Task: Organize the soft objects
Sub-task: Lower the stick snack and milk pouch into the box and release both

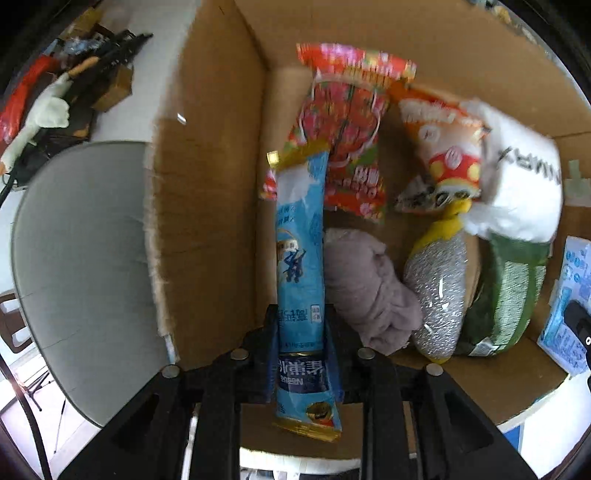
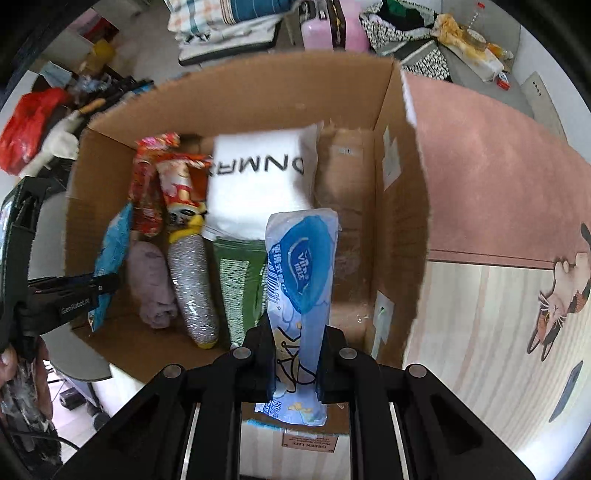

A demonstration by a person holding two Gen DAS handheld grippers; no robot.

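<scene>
An open cardboard box (image 2: pixel 402 229) lies below both grippers. My left gripper (image 1: pixel 300 314) is shut on a long blue milk-powder pack (image 1: pixel 299 236), which hangs inside the box by its left wall (image 1: pixel 207 184). My right gripper (image 2: pixel 298 325) is shut on a blue tissue pack (image 2: pixel 303 266) over the box's right half. On the box floor lie a red snack bag (image 1: pixel 343 122), an orange mushroom-print bag (image 1: pixel 439 147), a white lettered bag (image 2: pixel 258 184), a mauve cloth roll (image 1: pixel 365 291), a silver pouch (image 1: pixel 439 295) and a green pack (image 1: pixel 506 291). The right wrist view also shows the left gripper (image 2: pixel 107 284).
A grey round seat (image 1: pixel 81 266) stands left of the box. Clutter with a red bag (image 2: pixel 29 125) lies beyond it. Right of the box are a pink rug (image 2: pixel 498 177) and a wood-print mat with a cat picture (image 2: pixel 554 295). Folded cloths (image 2: pixel 229 26) lie behind.
</scene>
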